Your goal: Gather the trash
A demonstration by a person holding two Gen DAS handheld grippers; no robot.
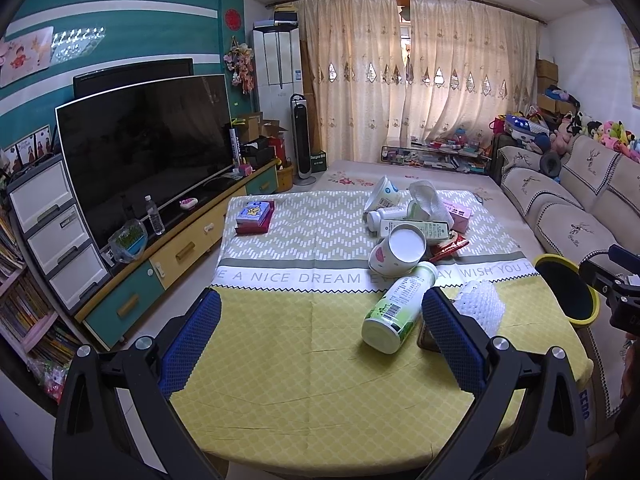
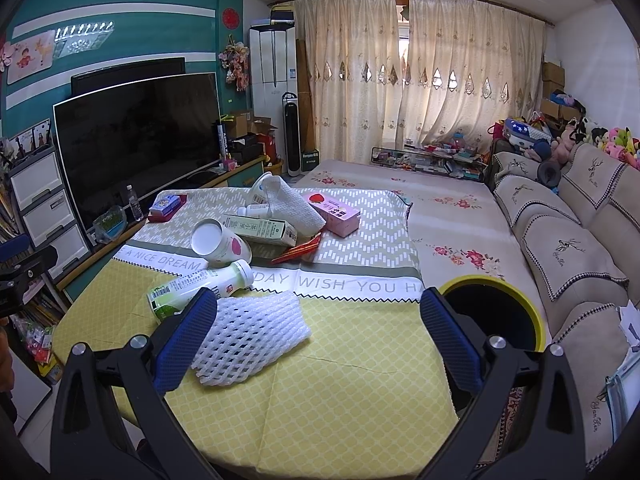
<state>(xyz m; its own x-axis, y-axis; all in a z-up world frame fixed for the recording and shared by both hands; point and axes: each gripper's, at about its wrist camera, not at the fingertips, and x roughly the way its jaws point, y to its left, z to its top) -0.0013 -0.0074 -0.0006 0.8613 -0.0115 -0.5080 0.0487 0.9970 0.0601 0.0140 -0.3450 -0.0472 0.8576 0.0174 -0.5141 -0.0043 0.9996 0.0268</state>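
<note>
Both hand-held grippers, left (image 1: pixel 320 322) and right (image 2: pixel 318 318), hang spread and empty. White foam net (image 2: pixel 250 336) beside the bin (image 2: pixel 494 314): pinch its middle gently.

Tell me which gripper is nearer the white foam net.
Right. The right gripper is open with the white foam net lying just inside its left finger. The left gripper is open further left, the net outside its right finger, beyond the green-label bottle.

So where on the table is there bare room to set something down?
Free: the yellow cloth in front of both claws, near of the bottle and foam net; also the patch between the card box and the pile. Crowded: the far-centre pile around the cup.
</note>
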